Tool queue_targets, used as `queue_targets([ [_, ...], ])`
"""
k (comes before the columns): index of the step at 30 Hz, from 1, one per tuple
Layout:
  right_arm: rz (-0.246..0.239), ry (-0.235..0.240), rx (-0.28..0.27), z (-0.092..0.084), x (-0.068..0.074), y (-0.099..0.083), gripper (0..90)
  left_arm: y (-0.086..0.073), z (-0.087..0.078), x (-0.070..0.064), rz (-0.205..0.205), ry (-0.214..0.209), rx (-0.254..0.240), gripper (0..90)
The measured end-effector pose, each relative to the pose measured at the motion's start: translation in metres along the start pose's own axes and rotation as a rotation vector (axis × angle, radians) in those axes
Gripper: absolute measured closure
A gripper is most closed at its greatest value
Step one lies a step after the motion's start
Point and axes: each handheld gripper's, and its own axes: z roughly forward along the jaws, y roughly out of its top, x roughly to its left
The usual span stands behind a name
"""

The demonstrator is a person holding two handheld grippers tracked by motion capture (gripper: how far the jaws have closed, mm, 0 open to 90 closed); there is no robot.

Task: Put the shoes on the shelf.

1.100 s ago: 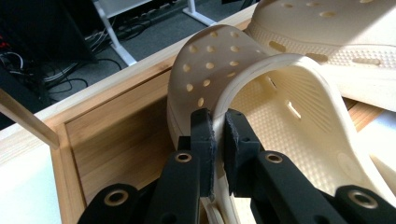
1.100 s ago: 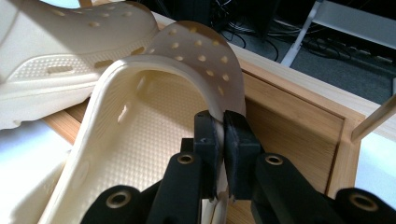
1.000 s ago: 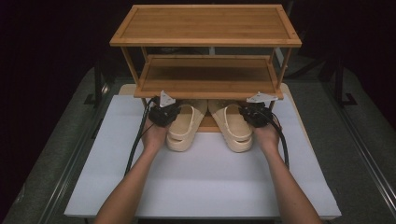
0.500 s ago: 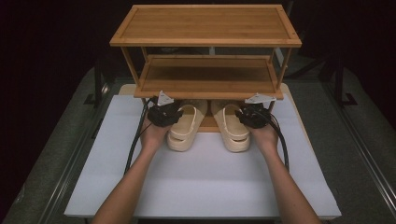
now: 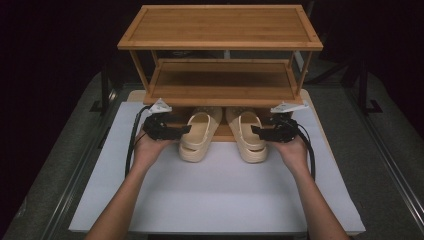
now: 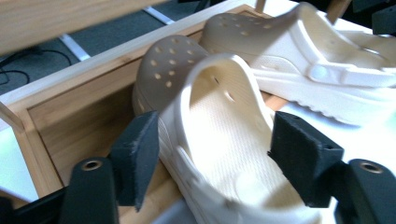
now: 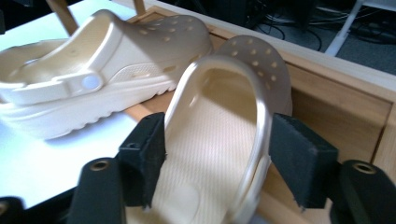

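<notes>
Two cream clogs released at the foot of a bamboo rack, both sets of tongs open.

The left clog [image 5: 196,136] and the right clog [image 5: 248,135] are seen lying side by side, toes tucked under the lowest shelf of the wooden rack [image 5: 220,50] and resting on its base frame, heels out on the white bench [image 5: 215,200]. The left tongs [image 5: 184,129] are held at the outer side of the left clog; their jaws have just been opening, and in the left gripper view the clog's side wall stands between the pads, unpressed. The right tongs [image 5: 256,132] are placed likewise at the right clog, jaws just opened, with its wall loose between them.
</notes>
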Motion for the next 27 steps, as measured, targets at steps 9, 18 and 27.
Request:
queue_targets([
  [9, 0.011, 0.052, 0.042, -0.023, 0.000, -0.021, 17.2, -0.028, -0.019, -0.001, 0.006, -0.058, 0.041, 15.5],
  [18, 0.003, 0.108, 0.079, -0.028, 0.005, -0.047, 9.9, -0.058, -0.013, -0.007, 0.007, -0.095, 0.072, 7.9],
  [27, 0.001, 0.128, 0.155, -0.006, 0.001, -0.069, 7.7, -0.068, 0.016, -0.012, 0.035, -0.113, 0.129, 1.2],
])
